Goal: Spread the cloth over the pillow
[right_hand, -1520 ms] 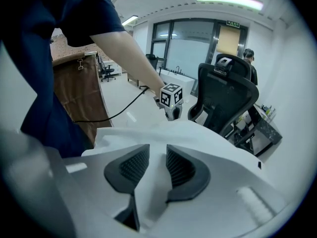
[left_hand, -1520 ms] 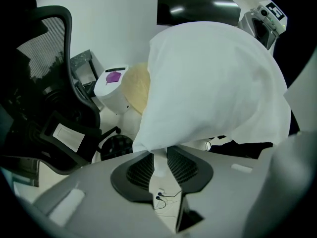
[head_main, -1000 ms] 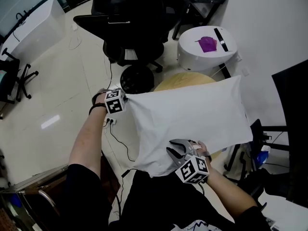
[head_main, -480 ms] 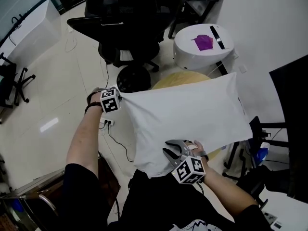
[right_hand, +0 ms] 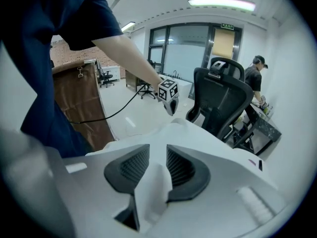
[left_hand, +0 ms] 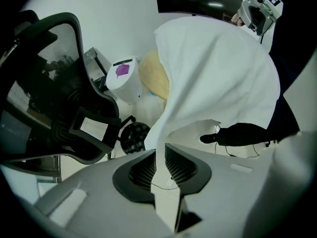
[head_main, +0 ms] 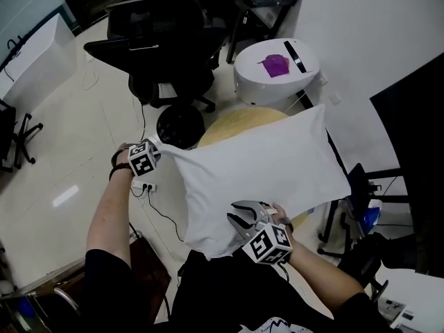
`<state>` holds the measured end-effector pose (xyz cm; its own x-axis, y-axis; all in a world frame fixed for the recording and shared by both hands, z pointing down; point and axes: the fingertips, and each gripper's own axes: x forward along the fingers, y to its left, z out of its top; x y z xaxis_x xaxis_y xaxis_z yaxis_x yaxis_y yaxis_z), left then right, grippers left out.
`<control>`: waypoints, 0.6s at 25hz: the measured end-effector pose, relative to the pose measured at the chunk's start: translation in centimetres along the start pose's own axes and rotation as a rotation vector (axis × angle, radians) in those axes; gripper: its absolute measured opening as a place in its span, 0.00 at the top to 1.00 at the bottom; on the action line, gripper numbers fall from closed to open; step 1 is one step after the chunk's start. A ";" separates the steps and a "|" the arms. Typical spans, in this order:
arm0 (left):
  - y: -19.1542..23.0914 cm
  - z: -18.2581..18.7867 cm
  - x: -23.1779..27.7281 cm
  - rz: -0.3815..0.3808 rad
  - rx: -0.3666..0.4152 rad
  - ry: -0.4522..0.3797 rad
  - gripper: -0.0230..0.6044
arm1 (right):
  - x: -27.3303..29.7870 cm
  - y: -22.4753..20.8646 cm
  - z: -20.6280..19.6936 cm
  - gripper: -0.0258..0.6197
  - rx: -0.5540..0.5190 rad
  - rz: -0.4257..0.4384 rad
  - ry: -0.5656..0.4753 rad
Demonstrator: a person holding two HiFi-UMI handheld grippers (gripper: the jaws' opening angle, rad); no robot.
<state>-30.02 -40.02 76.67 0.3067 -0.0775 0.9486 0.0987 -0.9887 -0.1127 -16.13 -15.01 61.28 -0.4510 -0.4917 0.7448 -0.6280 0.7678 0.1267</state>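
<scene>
Writing: a small green sign (right_hand: 228, 26) hangs above the glass doors in the right gripper view; its print is too small to read.
Markers: the left cube (head_main: 142, 161) and the right cube (head_main: 268, 245) carry black-and-white square patterns, not words.
Left arm: the bare forearm (head_main: 114, 210) reaches forward from the lower left with a dark band at the wrist. It ends at the left corner of the cloth (head_main: 263, 165).
Left gripper (head_main: 159, 150): its jaws have just been opening and now stand at a narrow gap. The cloth's corner runs between the 2 pads and is drawn to a point there.
Right hand (head_main: 277, 217): it is close to the body at the cloth's near edge, fingers wrapped round the tool.
Right gripper (head_main: 239, 217): its jaws stand partly apart and are clamped on a bunched fold of the cloth.
Cloth: white, stretched between the 2 grippers and fanning out toward the upper right of the head view.
Pillow (head_main: 236, 120): round and yellowish, mostly under the cloth, with only its far rim showing. Whether the cloth rests on it cannot be told.
Surroundings: a black office chair (head_main: 163, 40) stands beyond the pillow. Beside it, a white round stand (head_main: 267, 89) bears 1 purple item (head_main: 275, 64). A person (right_hand: 255, 78) stands at the back of the room.
</scene>
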 end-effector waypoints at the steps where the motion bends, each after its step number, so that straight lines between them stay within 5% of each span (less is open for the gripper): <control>1: -0.1 0.4 -0.4 0.011 -0.012 -0.017 0.88 | -0.4 -0.4 0.0 0.78 0.008 -0.011 -0.007; 5: -0.5 2.5 -3.1 0.066 -0.081 -0.099 0.87 | -2.3 -1.9 0.2 0.78 0.036 -0.056 -0.037; 15: -4.7 10.3 -14.2 0.296 -0.227 -0.256 0.66 | -10.2 -6.6 -1.1 0.78 0.038 -0.099 -0.189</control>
<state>-25.11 -32.98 60.65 0.5174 -0.3553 0.7785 -0.2300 -0.9340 -0.2734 -6.71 -14.61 53.56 -0.4940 -0.6352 0.5937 -0.6972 0.6974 0.1660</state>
